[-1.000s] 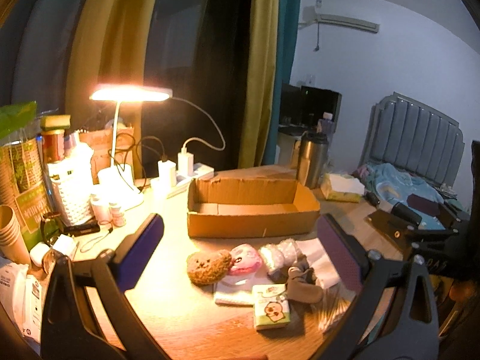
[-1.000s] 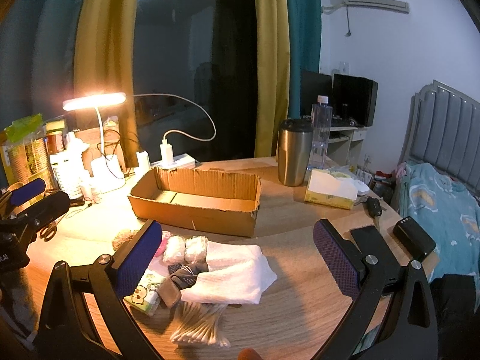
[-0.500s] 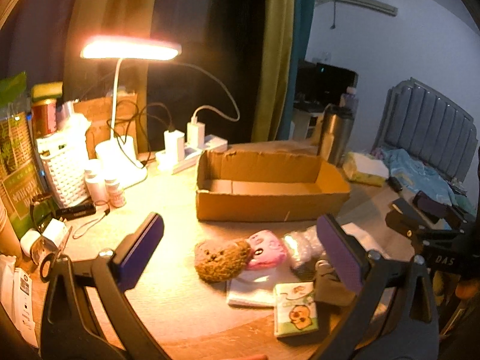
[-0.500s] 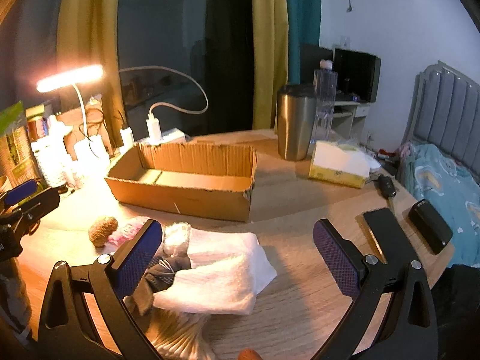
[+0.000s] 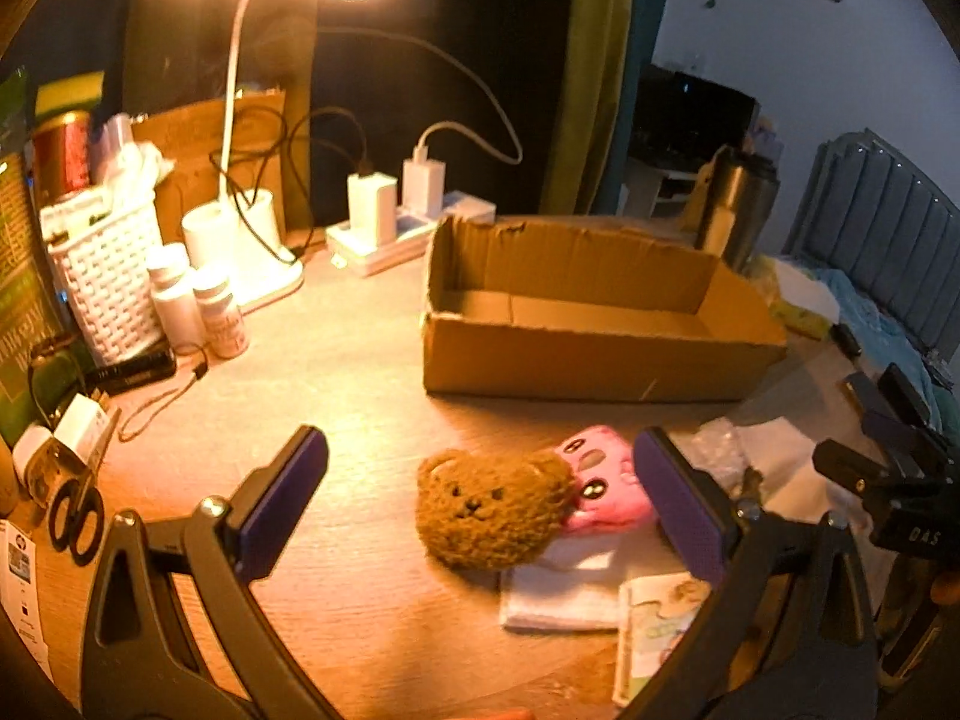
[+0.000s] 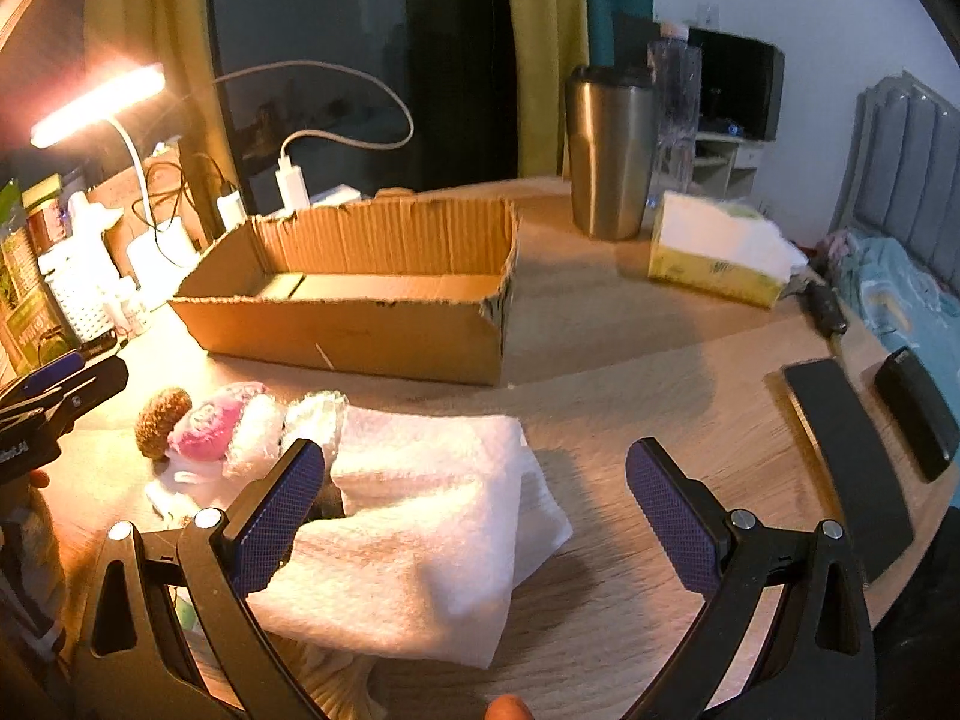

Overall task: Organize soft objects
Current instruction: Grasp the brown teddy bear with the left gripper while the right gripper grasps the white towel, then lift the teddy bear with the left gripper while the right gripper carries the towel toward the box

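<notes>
Nothing sits in the open brown cardboard box [image 5: 576, 354] yet; sorting looks barely begun.

Both claws gape wide, holding nothing: left gripper [image 5: 480, 504] frames one fuzzy brown bear-face plush [image 5: 492, 510] touching one pink plush [image 5: 606, 492], while right gripper [image 6: 474, 516] straddles one folded white towel [image 6: 432, 516]. One cartoon-printed tissue packet [image 5: 654, 618] lies beside them on the wooden table [image 5: 336, 360]. Every soft piece waits just before the box.
</notes>
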A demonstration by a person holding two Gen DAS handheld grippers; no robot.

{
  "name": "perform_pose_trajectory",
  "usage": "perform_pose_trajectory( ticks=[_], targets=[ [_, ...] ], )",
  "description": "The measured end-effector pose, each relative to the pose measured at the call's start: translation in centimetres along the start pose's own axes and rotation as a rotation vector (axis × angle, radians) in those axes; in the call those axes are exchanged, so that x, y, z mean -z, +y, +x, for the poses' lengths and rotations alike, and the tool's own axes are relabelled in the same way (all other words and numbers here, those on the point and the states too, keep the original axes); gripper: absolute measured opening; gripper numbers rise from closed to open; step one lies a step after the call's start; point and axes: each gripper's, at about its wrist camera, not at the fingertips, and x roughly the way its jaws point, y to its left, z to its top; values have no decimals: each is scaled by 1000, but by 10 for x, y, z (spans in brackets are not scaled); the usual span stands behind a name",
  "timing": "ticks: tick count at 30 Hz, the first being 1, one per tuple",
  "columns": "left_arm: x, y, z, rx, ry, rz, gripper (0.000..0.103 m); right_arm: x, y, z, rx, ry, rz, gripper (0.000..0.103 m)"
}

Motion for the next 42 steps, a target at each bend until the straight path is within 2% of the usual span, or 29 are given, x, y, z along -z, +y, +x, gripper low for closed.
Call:
perform_pose_trajectory(
  ticks=[5, 8, 11, 12, 14, 15, 17, 18, 19, 21, 23, 26, 28, 31, 42],
  targets=[
    [3, 3, 17, -11, 49, -9, 102, 1, -2, 9, -23, 33, 6, 101],
    [5, 4, 27, -17, 83, -9, 102, 2, -2, 12, -41, 50, 9, 92],
    [7, 7, 34, -18, 113, -18, 101, 3, -2, 16, -48, 69, 8, 90],
    [8, 7, 36, -16, 119, -21, 99, 4, -2, 17, -55, 74, 11, 88],
    [9, 8, 38, -11, 130, -24, 91, 4, -2, 19, -50, 80, 11, 78],
    [9, 9, 40, -6, 137, -23, 91, 4, -3, 19, -50, 86, 11, 74],
    [11, 10, 46, 15, 167, -30, 90, 5, -3, 20, -52, 94, 8, 73],
    [12, 10, 47, 18, 176, -32, 87, 5, -2, 20, -56, 95, 5, 68],
    [13, 10, 48, 20, 183, -30, 85, 5, -2, 20, -58, 92, 3, 58],
    [13, 9, 48, 29, 184, -27, 72, 6, -1, 20, -55, 92, 0, 48],
    [13, 7, 48, 44, 186, -26, 65, 6, -1, 20, -55, 95, -4, 32],
    [14, 6, 49, 60, 198, -26, 59, 6, -2, 20, -64, 97, -7, 19],
    [14, 7, 47, 67, 195, -26, 56, 6, -2, 17, -70, 89, -13, 15],
    [14, 8, 45, 78, 193, -30, 53, 4, 0, 12, -76, 74, -20, 10],
    [10, 5, 25, 101, 153, -25, 48, -15, -6, -18, -79, -28, -5, 10]
  ],
)
